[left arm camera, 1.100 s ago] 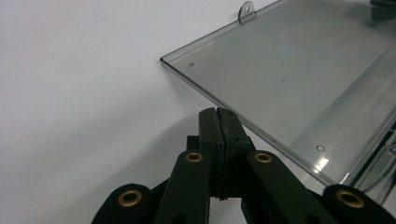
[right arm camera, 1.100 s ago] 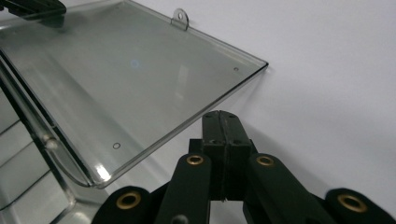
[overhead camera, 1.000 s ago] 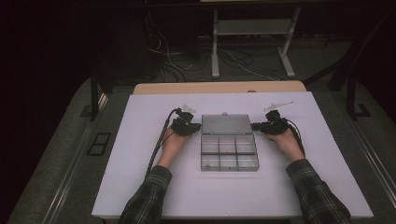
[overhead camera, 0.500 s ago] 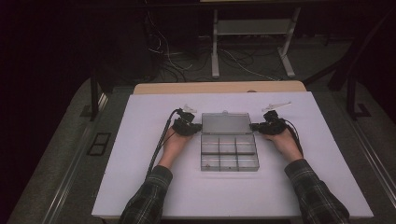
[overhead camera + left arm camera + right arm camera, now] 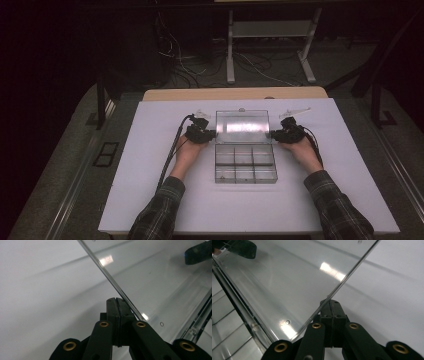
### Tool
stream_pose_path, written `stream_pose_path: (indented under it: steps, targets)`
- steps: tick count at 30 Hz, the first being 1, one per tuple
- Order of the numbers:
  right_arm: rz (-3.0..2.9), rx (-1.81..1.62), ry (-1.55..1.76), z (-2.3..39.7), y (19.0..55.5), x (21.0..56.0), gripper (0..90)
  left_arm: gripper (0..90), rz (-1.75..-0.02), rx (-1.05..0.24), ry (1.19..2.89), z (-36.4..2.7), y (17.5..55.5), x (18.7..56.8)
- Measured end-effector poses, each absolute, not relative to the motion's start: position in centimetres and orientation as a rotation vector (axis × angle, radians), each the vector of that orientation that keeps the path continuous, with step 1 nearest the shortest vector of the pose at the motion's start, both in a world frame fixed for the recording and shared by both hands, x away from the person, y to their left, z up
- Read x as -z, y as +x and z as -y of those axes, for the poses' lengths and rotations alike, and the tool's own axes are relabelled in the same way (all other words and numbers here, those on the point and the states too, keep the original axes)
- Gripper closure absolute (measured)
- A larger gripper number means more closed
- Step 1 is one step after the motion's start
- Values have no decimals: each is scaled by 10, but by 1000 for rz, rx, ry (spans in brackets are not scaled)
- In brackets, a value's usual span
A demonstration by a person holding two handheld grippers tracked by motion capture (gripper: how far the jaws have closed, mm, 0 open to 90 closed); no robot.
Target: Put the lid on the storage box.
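The jaws of the left gripper (image 5: pixel 117 301) are pressed tight together, with nothing held between them. Their tips are set against the left edge of the clear lid (image 5: pixel 160 285), which is tilted up. The jaws of the right gripper (image 5: pixel 332 302) are pressed tight together too, also with nothing held. Their tips are set against the right edge of the same lid.

Seen from above, the left gripper (image 5: pixel 206 133) is found just left of the lid (image 5: pixel 243 126), and the right gripper (image 5: pixel 278 134) just right of it. The lid is joined to a clear box (image 5: pixel 245 162) with six small spaces, nearer the person. The box is placed in the middle of the white table (image 5: pixel 150 200). A hand (image 5: pixel 189 151) is seen behind each gripper.
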State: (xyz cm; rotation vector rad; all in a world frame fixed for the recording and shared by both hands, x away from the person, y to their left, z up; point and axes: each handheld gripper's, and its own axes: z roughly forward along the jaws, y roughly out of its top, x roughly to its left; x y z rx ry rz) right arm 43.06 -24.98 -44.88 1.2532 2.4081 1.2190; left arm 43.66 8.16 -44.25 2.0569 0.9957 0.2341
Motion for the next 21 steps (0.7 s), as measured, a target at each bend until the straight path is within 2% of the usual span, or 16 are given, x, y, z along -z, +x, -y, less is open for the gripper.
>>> stream_pose_path:
  steps: [21]
  targets:
    - [-2336, -1304, 1247, 248, 439, 422, 895, 886, -965, -274, 1990, -80, 446, 413]
